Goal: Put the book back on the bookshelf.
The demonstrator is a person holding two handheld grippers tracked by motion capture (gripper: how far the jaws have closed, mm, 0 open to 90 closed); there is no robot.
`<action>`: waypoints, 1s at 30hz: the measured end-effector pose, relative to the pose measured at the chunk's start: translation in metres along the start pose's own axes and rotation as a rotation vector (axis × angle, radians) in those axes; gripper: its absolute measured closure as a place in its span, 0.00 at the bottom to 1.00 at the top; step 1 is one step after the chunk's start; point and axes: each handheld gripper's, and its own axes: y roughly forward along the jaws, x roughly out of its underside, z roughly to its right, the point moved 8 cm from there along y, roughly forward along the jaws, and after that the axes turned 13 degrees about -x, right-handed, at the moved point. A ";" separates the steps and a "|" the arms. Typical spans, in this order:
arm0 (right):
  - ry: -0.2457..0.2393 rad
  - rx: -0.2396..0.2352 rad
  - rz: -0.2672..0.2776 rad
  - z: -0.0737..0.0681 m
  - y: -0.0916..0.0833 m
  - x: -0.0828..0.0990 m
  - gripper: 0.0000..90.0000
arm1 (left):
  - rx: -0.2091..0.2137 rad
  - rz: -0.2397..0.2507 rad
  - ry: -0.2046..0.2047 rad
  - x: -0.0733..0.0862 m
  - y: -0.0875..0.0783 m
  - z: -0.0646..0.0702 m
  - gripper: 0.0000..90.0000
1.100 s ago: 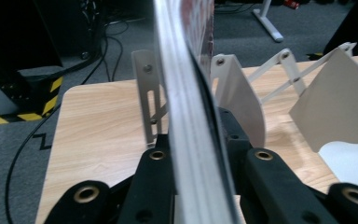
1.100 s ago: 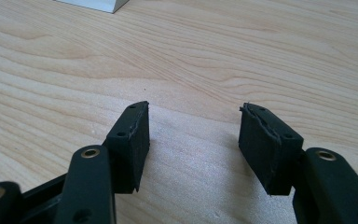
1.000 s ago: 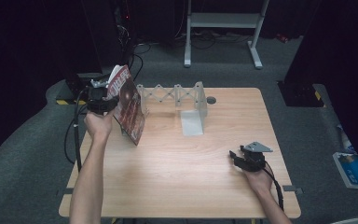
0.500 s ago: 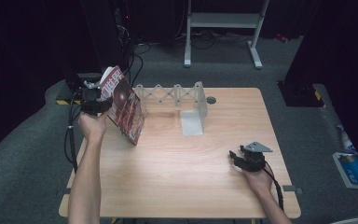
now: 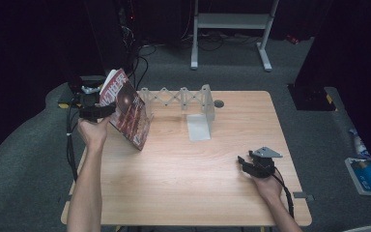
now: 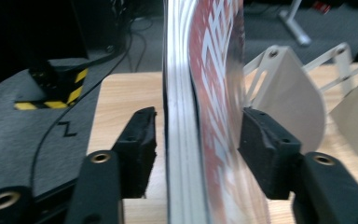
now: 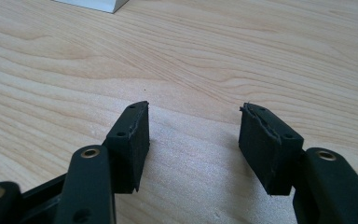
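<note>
A red-covered book (image 5: 127, 115) stands tilted on the wooden table (image 5: 188, 179), at the left end of a white accordion book rack (image 5: 183, 98). My left gripper (image 5: 95, 109) is at the book's upper left edge. In the left gripper view the book (image 6: 205, 93) is between the jaws of the left gripper (image 6: 196, 126), which have just been opening. There is a gap at the left pad (image 6: 140, 149). My right gripper (image 5: 249, 164) rests near the table's front right, and in the right gripper view the right gripper (image 7: 193, 121) is open over bare wood.
The rack's end plate and flat base (image 5: 199, 128) sit mid-table, with a small dark disc (image 5: 218, 103) behind them. On the floor are a black block with yellow stripes (image 6: 58, 81), cables, a white desk frame (image 5: 232, 21) and a blue booklet (image 5: 367, 175).
The left gripper's jaws have spread apart around the book and the hand has drawn slightly left. The book stays leaning at the rack's end. The right gripper has not moved.
</note>
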 end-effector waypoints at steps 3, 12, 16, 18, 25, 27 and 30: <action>0.000 0.000 -0.002 0.000 0.000 0.000 0.48 | 0.019 0.016 -0.011 0.000 -0.005 -0.002 0.44; -0.002 0.000 -0.001 0.000 0.000 0.000 0.48 | 0.045 0.039 -0.027 0.005 -0.019 -0.009 0.36; 0.000 0.000 -0.002 0.000 0.000 0.000 0.48 | 0.056 0.054 -0.037 0.006 -0.026 -0.012 0.34; -0.001 0.000 -0.002 0.000 0.000 0.000 0.48 | 0.061 0.056 -0.043 0.008 -0.028 -0.013 0.33; -0.001 0.001 -0.001 0.000 0.000 0.000 0.48 | 0.064 0.068 -0.051 0.015 -0.039 -0.017 0.32; -0.001 0.000 -0.001 0.000 0.000 0.000 0.48 | 0.071 0.075 -0.057 0.017 -0.043 -0.018 0.32; -0.001 0.000 0.000 0.000 0.000 0.000 0.48 | 0.076 0.077 -0.059 0.020 -0.049 -0.018 0.32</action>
